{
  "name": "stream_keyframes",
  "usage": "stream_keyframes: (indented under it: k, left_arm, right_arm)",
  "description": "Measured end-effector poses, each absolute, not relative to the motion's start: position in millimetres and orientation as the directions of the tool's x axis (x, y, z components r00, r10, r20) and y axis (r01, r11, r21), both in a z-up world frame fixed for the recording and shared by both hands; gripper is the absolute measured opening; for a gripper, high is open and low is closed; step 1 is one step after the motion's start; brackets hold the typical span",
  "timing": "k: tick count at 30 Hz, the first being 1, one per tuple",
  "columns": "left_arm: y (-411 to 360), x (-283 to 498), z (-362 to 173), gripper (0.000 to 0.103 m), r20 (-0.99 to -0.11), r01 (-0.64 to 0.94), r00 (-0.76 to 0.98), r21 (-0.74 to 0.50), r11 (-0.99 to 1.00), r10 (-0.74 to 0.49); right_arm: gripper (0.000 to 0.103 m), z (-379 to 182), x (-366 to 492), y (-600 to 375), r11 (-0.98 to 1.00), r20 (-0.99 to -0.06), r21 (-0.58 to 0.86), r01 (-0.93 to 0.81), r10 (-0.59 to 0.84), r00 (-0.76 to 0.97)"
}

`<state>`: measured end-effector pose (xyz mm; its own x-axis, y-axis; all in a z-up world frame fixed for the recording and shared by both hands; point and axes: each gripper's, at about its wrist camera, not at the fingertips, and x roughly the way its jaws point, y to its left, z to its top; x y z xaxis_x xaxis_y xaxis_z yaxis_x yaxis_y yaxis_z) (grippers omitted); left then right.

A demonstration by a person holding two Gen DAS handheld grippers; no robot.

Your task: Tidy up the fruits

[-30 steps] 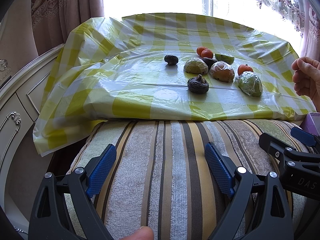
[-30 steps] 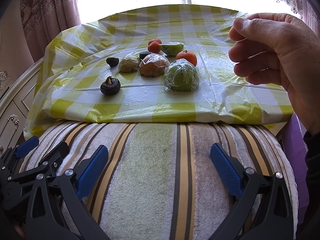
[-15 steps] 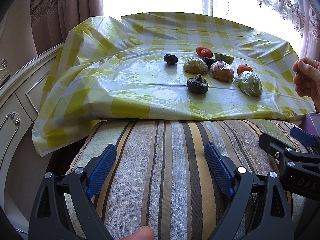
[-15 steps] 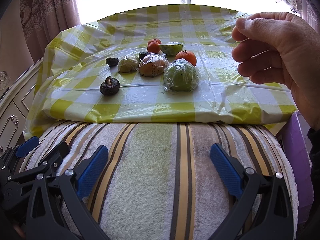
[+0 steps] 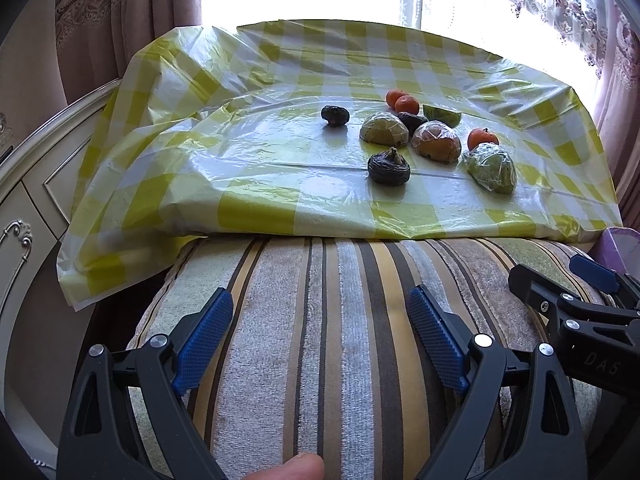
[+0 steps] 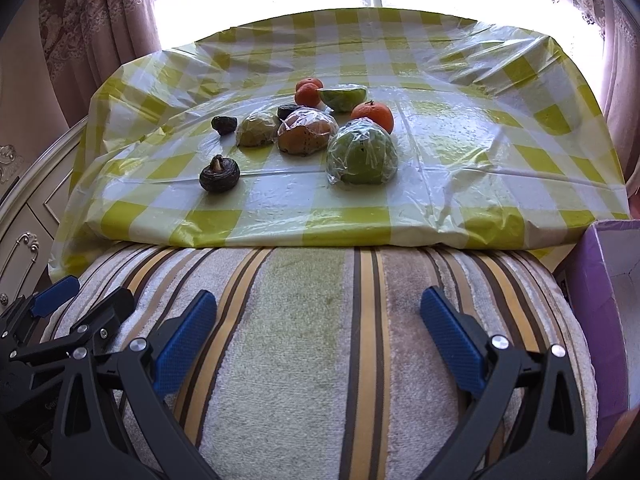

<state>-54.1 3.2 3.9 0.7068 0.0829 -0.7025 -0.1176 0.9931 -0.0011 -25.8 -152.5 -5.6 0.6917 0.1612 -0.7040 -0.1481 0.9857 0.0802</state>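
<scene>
Left wrist view: at far left a cream cabinet (image 5: 28,216) with ornate trim. Next, the left hand-held gripper (image 5: 320,336), blue pads spread wide, nothing between them, poised over a striped cushion (image 5: 344,320); cannot tell whether touching it. Beyond the cushion, a surface under a yellow-checked plastic cloth (image 5: 248,160) carrying the fruits. Left to right there: a small dark fruit (image 5: 335,115) set apart; a larger dark wrinkled fruit (image 5: 389,168) nearest the cushion; a wrapped greenish piece (image 5: 384,130); two tangerines (image 5: 403,102) at the back, just beside each other; a wrapped brownish fruit (image 5: 436,142); a green wedge (image 5: 442,115) behind it; a lone tangerine (image 5: 482,138); a wrapped green fruit (image 5: 491,168) just in front of that. At lower right, part of the right hand-held gripper (image 5: 580,312).

Right wrist view: left hand-held gripper's frame at lower left, then the right hand-held gripper (image 6: 318,340), pads likewise well apart and empty above the same cushion. Same fruit cluster left of centre on the cloth, all untouched, well apart from both tools. At far right, a purple box (image 6: 600,300) beside the cushion. Behind everything, a bright window with patterned curtains (image 6: 100,28).
</scene>
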Motion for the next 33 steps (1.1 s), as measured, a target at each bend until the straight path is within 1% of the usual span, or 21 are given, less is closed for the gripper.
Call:
stream_keyframes:
  k: [15,22,33]
  left_arm:
    - [4.2,-51.6,1.6,0.087,-0.705,-0.125,0.704,-0.006,0.992,0.085]
    - [3.1,-54.0,0.3,0.087,-0.693,-0.14,0.713,0.002,0.99,0.102]
    - [4.6,-56.5,-0.5,0.087,-0.688,-0.139,0.72,-0.007,0.99,0.096]
  right_arm:
    - [0.102,-6.8,-26.8,-152.2,0.985,-0.692,0.079,-0.151,0.163,0.703]
    - [0.102,-8.5,-26.9,-153.0,0.984,-0.685,0.09,-0.155,0.174,0.707]
    - [0.102,-7.8,-32.1,-151.6,0.985,-0.681,0.077,-0.156,0.167,0.713]
